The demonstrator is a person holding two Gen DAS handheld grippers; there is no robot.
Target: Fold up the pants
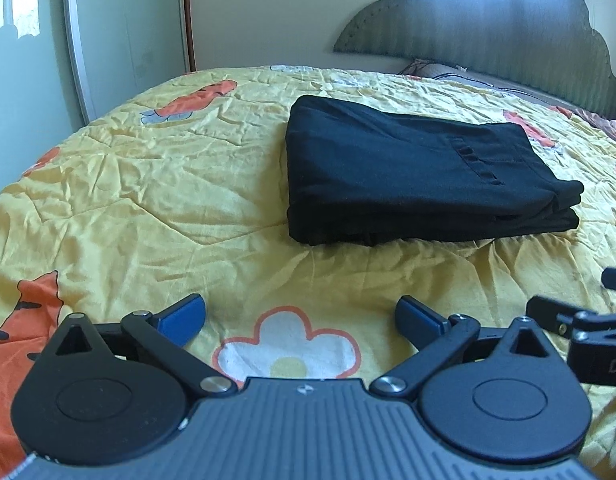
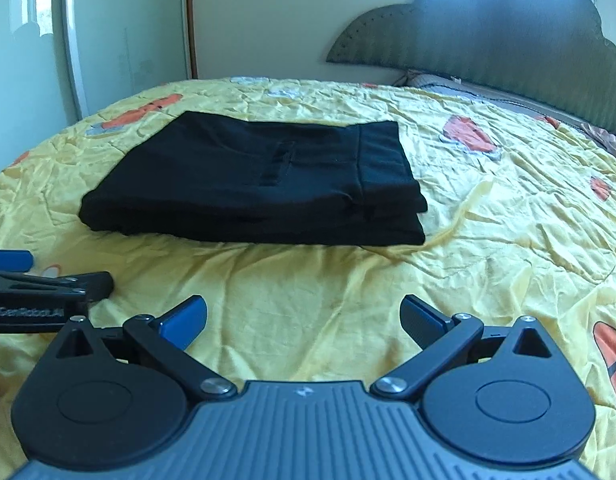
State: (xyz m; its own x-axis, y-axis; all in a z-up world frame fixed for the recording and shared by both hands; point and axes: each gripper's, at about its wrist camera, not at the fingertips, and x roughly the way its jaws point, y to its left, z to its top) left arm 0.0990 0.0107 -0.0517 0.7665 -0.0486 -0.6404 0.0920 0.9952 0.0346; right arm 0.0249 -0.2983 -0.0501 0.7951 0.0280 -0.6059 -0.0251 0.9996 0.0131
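A home bedroom: a bed [image 1: 148,184] under a yellow flower-print quilt, a scalloped padded headboard [image 1: 507,28] at 1 o'clock, wardrobe doors [image 2: 128,32] at 10 o'clock.

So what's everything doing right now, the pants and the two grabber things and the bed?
black pants: folded into a flat stack, lying on the bedspread, touched by nothing.
left gripper: open, holding nothing, short of the pants.
right gripper: open, holding nothing, short of the pants.
yellow bedspread: spread over the bed, wrinkled.
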